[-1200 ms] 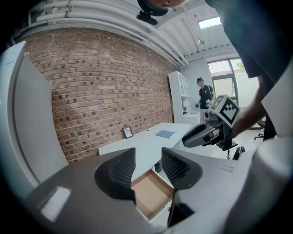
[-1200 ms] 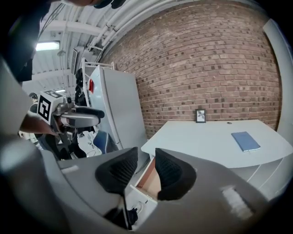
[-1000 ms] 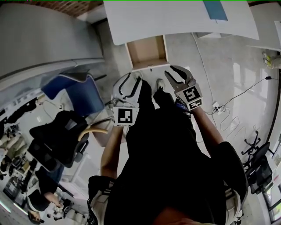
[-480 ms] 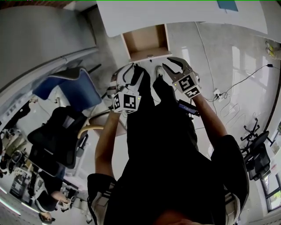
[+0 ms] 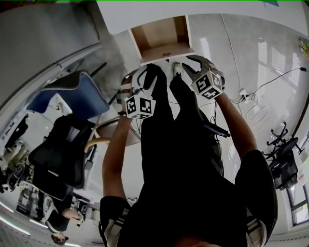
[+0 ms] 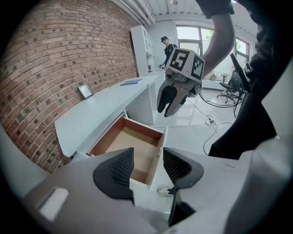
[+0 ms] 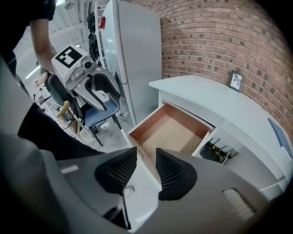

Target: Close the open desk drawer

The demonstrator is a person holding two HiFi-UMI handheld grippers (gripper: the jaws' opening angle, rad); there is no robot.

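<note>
Drawer [image 5: 161,36]: open, front edge unobstructed.
Left gripper [image 6: 147,165]: wide, just opened, empty.
Right gripper [image 7: 146,170]: narrower gap, just opening, empty.
Chair [image 5: 72,94]: left, well apart.

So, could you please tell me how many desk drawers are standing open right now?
1. The open drawer sticks out from under the white desk, empty inside. The recess beside it may be another; I cannot tell.

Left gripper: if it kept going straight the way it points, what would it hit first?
Likely the white front panel of the open drawer, which shows between the left gripper's open jaws; depth is hard to judge.
</note>
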